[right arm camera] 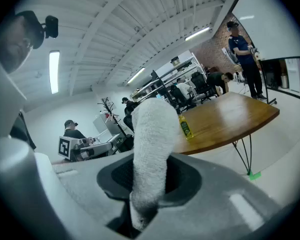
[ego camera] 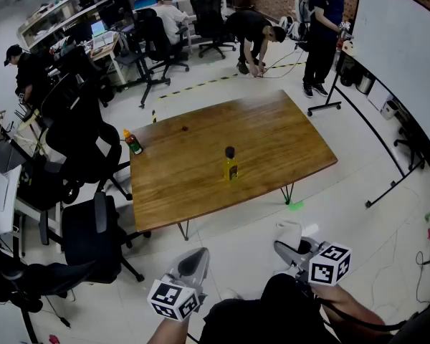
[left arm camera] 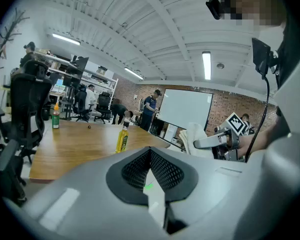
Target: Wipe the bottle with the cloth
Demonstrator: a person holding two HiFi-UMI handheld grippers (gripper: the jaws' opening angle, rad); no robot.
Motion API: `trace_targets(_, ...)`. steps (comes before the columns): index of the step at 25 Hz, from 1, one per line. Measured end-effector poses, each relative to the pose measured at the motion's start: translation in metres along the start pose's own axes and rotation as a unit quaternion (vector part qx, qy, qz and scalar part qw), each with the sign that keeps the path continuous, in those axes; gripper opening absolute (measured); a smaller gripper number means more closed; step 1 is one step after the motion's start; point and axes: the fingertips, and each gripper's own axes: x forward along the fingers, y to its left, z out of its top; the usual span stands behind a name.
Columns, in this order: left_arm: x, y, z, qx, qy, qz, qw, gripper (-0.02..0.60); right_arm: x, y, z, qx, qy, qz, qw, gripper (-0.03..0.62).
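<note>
— On the wooden table (ego camera: 272, 135), where is the bottle found in the head view?
— The bottle (ego camera: 231, 165), yellow with a dark cap, is seen standing upright near the middle of the tabletop. A second bottle (ego camera: 132, 142) with an orange cap is set at the table's left corner. Both tools are held low, well short of the table. The left gripper (ego camera: 198, 255) is seen at the left and the right gripper (ego camera: 288, 246) at the right, with a white cloth (ego camera: 289, 229) bunched at its tip.
— What is shown in the left gripper view?
— The left gripper (left arm camera: 150, 151) is seen clenched, its jaws pressed together with nothing between them. Beyond them the bottle (left arm camera: 122, 138) is seen on the table (left arm camera: 75, 144), untouched. The right gripper (left arm camera: 210, 143) and the cloth (left arm camera: 192, 136) are seen off to the right.
— And in the right gripper view?
— The right gripper (right arm camera: 150, 171) is seen clamped on the cloth (right arm camera: 152, 144), which is held upright as a thick white roll. The bottle (right arm camera: 184, 126) is seen beyond on the table (right arm camera: 230, 116), well apart from the cloth.
</note>
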Motion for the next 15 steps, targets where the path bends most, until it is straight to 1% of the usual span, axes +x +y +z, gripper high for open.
trace_targets(3,0.003,0.008,-0.001,-0.003,-0.013,-0.003,0.9999,0.017,0.006,0.0,-0.005,-0.002,0.012,0.01,1.0,0.072)
trace_targets(5,0.009,0.014,0.001,0.001,-0.019,-0.005,0.9998,0.017,0.013,-0.005,-0.003,-0.003,0.015,0.012,1.0,0.072)
trace_targets(7,0.018,0.024,0.007,0.005,-0.022,-0.003,0.9997,0.017,0.024,-0.01,0.006,-0.002,0.015,0.014,1.0,0.072)
trace_targets(10,0.032,0.037,0.023,0.008,-0.028,0.007,0.9996,0.017,0.043,-0.019,0.023,-0.006,0.012,0.028,1.0,0.072)
trace_targets(13,0.057,0.045,0.043,0.032,-0.025,0.008,0.9991,0.021,0.068,-0.037,0.05,0.0,0.009,0.042,0.999,0.072)
trace_targets(15,0.078,0.052,0.056,0.054,-0.025,0.009,0.9982,0.044,0.086,-0.051,0.065,0.01,0.01,0.056,0.998,0.072)
